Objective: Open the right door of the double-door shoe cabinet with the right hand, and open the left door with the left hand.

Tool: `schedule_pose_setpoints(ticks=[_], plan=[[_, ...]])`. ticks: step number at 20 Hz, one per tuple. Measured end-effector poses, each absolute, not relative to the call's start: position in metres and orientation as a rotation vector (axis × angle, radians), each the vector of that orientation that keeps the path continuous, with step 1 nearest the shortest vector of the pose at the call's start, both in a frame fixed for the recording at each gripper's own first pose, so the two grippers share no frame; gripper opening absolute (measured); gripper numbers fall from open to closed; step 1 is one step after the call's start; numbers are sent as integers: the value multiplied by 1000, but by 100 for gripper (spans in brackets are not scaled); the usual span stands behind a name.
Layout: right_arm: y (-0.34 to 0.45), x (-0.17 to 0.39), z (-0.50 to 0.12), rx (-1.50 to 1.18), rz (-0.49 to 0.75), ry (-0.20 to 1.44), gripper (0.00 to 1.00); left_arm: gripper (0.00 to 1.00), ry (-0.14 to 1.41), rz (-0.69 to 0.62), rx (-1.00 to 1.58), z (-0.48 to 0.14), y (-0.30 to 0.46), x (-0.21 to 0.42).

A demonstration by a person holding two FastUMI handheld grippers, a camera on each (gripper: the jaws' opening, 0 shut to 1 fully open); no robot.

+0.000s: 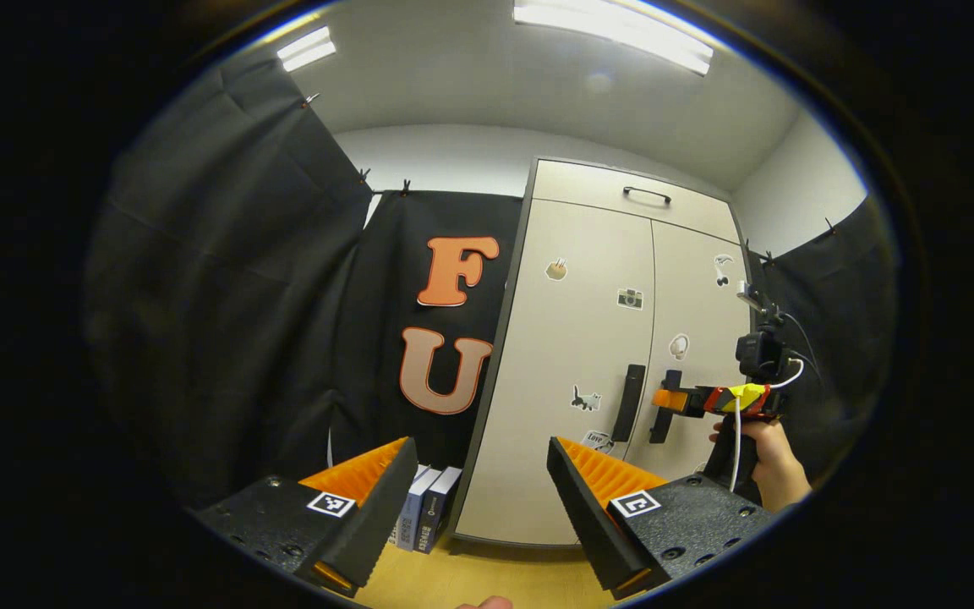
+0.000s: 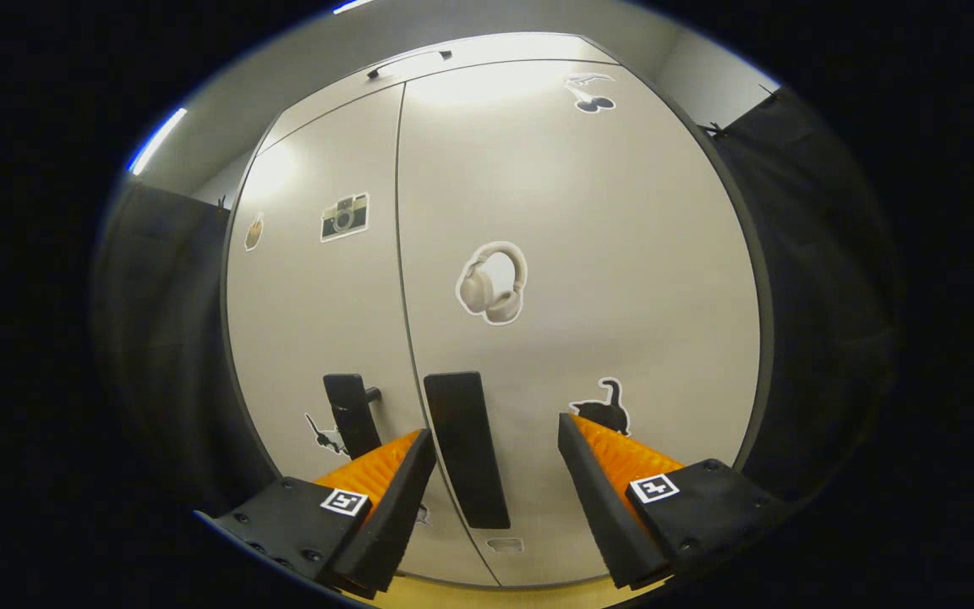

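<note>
booth floor (image 1: 487, 579) | books (image 1: 424, 507) beside closed shoe cabinet (image 1: 571, 372)

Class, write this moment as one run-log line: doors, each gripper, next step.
doors: both shut | right gripper: open, at right door handle | left gripper: open, away from left door handle | next: likely grip right handle

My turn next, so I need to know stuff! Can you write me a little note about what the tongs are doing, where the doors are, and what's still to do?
Right tongs: open, right at the right door's handle, fingers either side, not yet closed on it.
Left tongs: open, holding nothing, well back from the cabinet.
Both doors look shut: right door, left door with its handle.
Done: only the right approach.
Left: grip the right handle and pull it open, then move the left tongs in and open the left door.
</note>
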State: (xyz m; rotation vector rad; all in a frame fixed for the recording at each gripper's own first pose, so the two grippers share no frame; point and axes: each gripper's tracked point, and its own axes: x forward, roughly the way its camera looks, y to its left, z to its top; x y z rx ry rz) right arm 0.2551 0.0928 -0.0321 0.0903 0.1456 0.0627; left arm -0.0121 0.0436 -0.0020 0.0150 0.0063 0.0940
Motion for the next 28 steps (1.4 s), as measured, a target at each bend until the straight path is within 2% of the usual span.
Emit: schedule_pose_setpoints(ticks=[1,2,3,4,6,7,8,9,10,12,20,28], plan=[[93,259,-36,87,58,151,96,94,7,97,15,-2,45,-11],[92,261,-42,80,44,169,84,94,8,102,19,-3,47,-9],[89,262,-40,60,28,151,91,95,6,107,24,-4,49,-7],[91,264,-40,36,26,145,83,94,6,113,31,-5,51,-6],[99,264,-40,-31,48,133,79,92,12,119,44,-8,51,-6],[106,264,-40,-60,76,127,73,92,16,118,48,-9,51,-4],[109,267,-44,-83,86,130,61,95,20,113,47,-10,50,-4],[108,264,-40,-98,103,117,41,95,22,107,44,-12,49,-3],[108,261,-43,-87,121,135,44,95,25,99,39,-12,47,-2],[110,264,-44,-54,146,154,30,95,27,80,26,-15,40,5],[109,249,-45,-35,201,159,31,95,46,71,17,-20,30,2],[90,181,-34,-63,291,161,31,95,52,58,6,-19,17,-2]])
